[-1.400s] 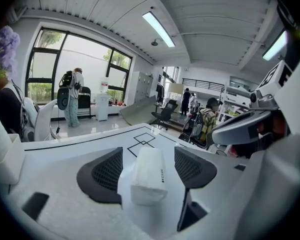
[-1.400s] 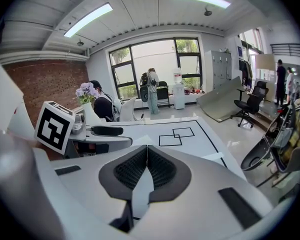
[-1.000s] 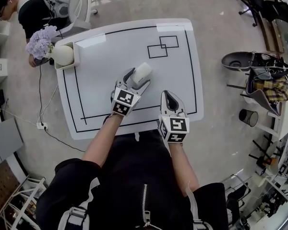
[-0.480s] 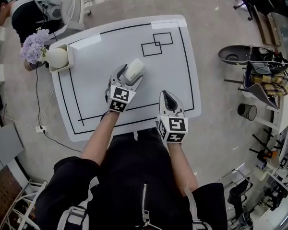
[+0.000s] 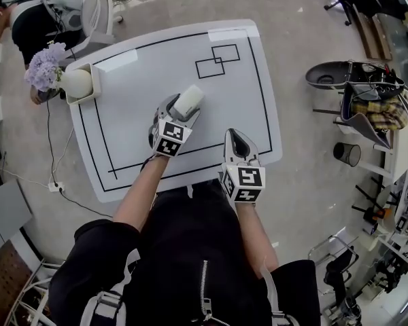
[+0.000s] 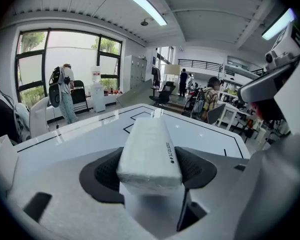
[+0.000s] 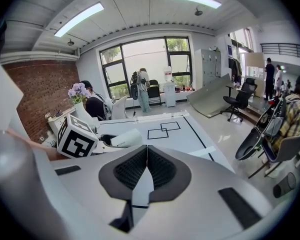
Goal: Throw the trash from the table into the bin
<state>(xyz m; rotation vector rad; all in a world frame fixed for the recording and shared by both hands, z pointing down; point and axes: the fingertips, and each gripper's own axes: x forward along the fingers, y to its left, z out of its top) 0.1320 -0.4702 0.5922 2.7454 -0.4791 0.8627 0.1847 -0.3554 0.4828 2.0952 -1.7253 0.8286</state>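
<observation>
Now | white packet (image 6: 149,151) clamped between left gripper (image 5: 184,107) jaws | right gripper (image 7: 146,168) jaws together

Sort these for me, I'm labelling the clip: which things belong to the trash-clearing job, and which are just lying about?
Job: white wrapped packet, clamped by the left gripper; table; dark round bin on the floor, likely the target; right gripper, jaws together, empty.
Lying about: purple flowers in a white vase; white tray holding it; person in black beyond the table.
</observation>
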